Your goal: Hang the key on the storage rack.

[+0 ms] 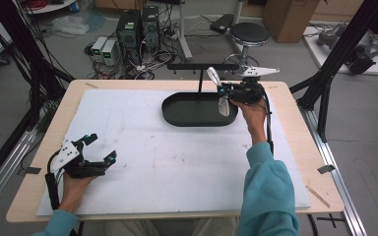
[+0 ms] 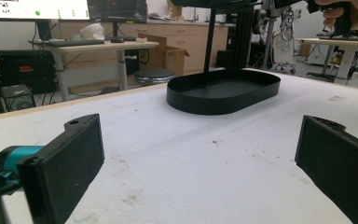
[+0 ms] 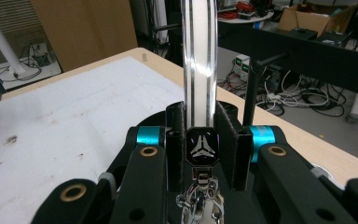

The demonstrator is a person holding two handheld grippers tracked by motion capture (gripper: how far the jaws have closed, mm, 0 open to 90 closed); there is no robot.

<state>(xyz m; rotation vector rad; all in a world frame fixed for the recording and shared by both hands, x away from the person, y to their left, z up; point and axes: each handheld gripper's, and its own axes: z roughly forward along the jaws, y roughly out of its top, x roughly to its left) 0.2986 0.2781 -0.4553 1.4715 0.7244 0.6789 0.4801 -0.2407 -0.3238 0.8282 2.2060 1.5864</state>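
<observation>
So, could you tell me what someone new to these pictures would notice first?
Probably the shiny silver keyring clamped upright between the jaws of the right gripper, held above the far right end of the black oval tray. That tray sits at the far side of the white mat, with a black T-shaped stand rising from it. The left gripper rests open at the near left.

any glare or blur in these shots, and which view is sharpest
Right gripper view: bright streaks of glare run down the shiny metal band held in the right claw, and the room behind is soft. Left gripper view: the near pads are slightly blurred, the tray crisp. High view: even light, faint shadows, sharpest overall.
</observation>
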